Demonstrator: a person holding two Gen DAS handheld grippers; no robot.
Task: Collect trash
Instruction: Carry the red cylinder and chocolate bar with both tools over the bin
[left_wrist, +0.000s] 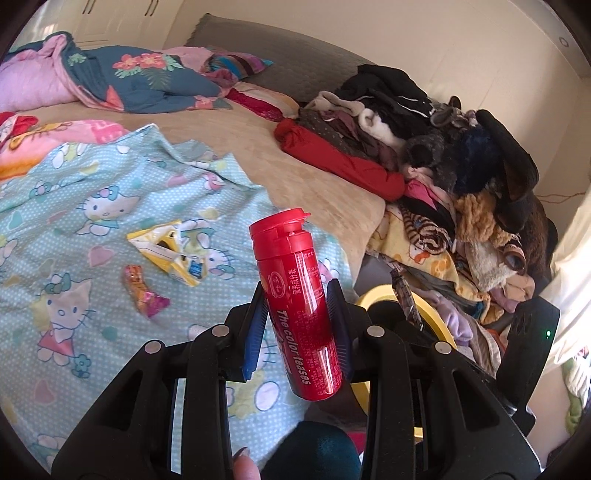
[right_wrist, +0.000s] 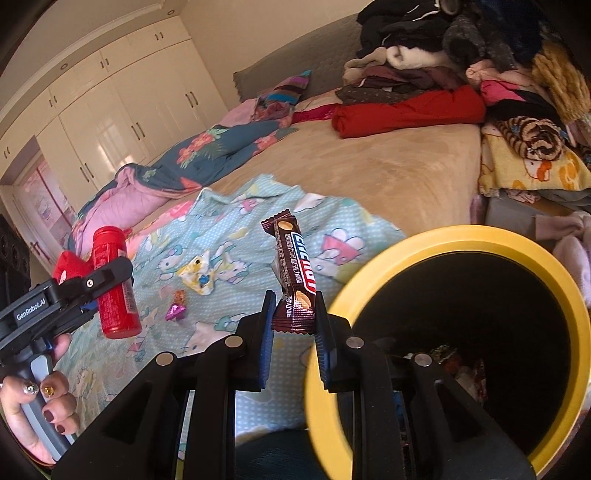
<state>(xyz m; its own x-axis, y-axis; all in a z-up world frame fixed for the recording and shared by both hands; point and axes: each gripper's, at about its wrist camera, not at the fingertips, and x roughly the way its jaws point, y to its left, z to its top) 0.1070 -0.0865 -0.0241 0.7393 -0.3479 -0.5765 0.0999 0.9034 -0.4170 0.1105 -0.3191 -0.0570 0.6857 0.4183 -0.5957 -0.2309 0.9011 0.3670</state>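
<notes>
Above the bed, left gripper (left_wrist: 297, 325) clamps red bottle (left_wrist: 297, 306); right gripper (right_wrist: 293, 325) clamps wrapper (right_wrist: 293, 273).

Red bottle (left_wrist: 301, 314) reads "The color teases"; left tongs (right_wrist: 92, 291) body reads "GenRobot.AI"

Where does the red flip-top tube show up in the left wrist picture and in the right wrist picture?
Left wrist: the red tube stands at centre, clamped in the left claw, cap up.
Right wrist: the same tube sits at the left edge, held in the other hand's claw.
Shared landmark: the crumpled yellow wrapper on the cat-print sheet, beyond the tube in both.
</notes>
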